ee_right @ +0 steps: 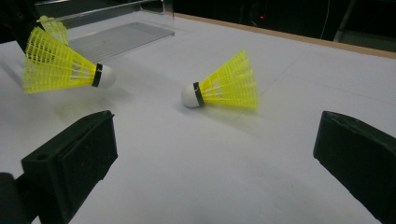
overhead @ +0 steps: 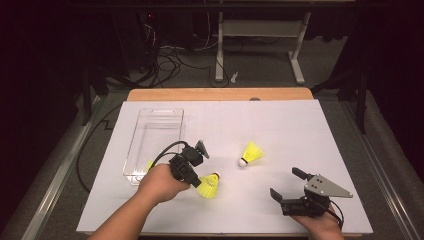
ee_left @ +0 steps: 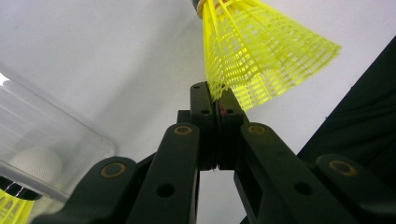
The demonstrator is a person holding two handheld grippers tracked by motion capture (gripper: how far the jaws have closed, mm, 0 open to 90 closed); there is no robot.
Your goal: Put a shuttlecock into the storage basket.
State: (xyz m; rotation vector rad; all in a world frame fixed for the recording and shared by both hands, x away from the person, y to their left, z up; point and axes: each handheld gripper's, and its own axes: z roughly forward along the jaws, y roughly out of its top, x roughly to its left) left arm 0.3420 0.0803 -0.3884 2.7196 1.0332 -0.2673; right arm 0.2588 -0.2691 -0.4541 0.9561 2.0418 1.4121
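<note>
My left gripper (overhead: 198,181) is shut on the skirt rim of a yellow shuttlecock (overhead: 209,185), held just above the white table near its front. In the left gripper view the jaws (ee_left: 212,100) pinch the yellow mesh edge of that shuttlecock (ee_left: 261,51), its cork pointing away. A second yellow shuttlecock (overhead: 251,154) lies on its side in the middle of the table. My right gripper (overhead: 287,183) stands open at the front right with nothing between its jaws. From the right gripper view, the lying shuttlecock (ee_right: 224,86) is ahead of the open gripper (ee_right: 219,158), and the held one (ee_right: 65,67) hangs at the left.
A clear plastic box (overhead: 155,135) stands at the left of the table, behind my left hand. A third yellow shuttlecock (ee_left: 32,164) lies in its near corner. A white sheet (overhead: 300,130) covers the table, with a wooden edge (overhead: 220,94) at the back.
</note>
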